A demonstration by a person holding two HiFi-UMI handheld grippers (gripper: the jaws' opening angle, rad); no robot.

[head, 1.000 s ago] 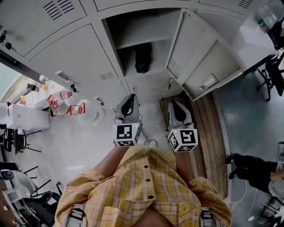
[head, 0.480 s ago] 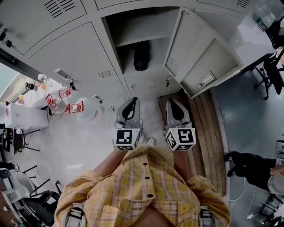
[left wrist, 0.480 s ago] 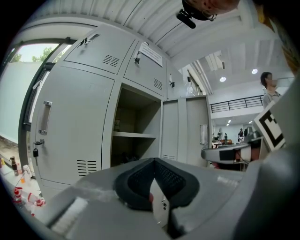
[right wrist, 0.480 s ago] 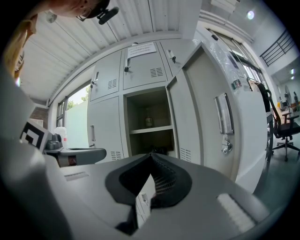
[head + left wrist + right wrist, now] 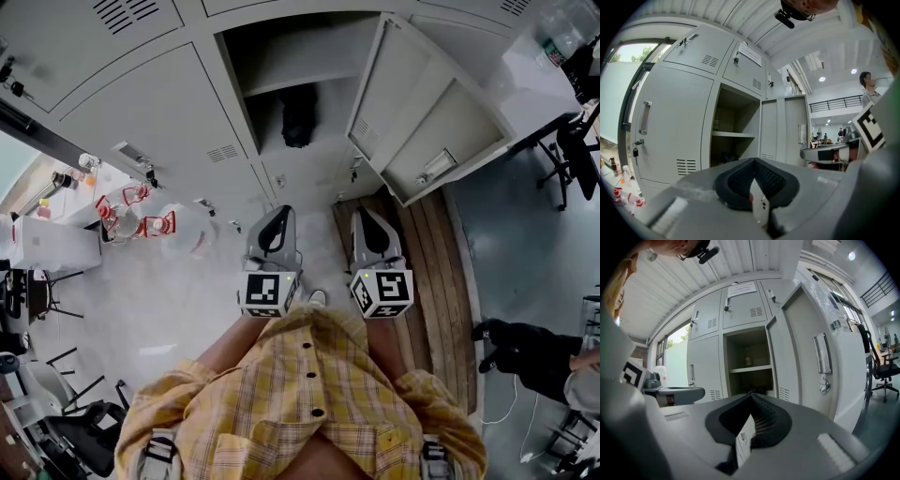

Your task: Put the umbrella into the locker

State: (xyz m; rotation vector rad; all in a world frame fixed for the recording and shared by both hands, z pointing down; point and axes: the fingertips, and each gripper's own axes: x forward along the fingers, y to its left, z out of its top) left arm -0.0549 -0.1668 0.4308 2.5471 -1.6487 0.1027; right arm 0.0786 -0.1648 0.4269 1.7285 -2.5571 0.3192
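A: Whereabouts of the umbrella (image 5: 300, 117)?

B: Inside the open locker (image 5: 281, 52), below the shelf (image 5: 305, 84), in the lower compartment. Shows only as a dark bundle there; too dim for finer detail.

A: And the left gripper (image 5: 278, 212)?

B: Held low, close against the yellow plaid shirt (image 5: 309, 394). Points to twelve o'clock, straight at the locker opening. Jaws together, with nothing between the dark pads (image 5: 738, 180) in the left gripper view.

A: Right gripper (image 5: 364, 216)?

B: Much the same. Sits just beside the left one, at its three o'clock, and faces the same way. Jaws closed too, tips meeting, empty. Both well apart from the umbrella.

A: Locker door (image 5: 422, 103)?

B: Swung wide open, at one o'clock from the right gripper, inner face up toward the head view.

A: Anything else around?

B: Red-capped bottles (image 5: 141, 220) and a clear jug (image 5: 192, 234) at nine o'clock from the left gripper. Wooden planking (image 5: 441, 272) on the floor at three o'clock from the right gripper, under the open door.
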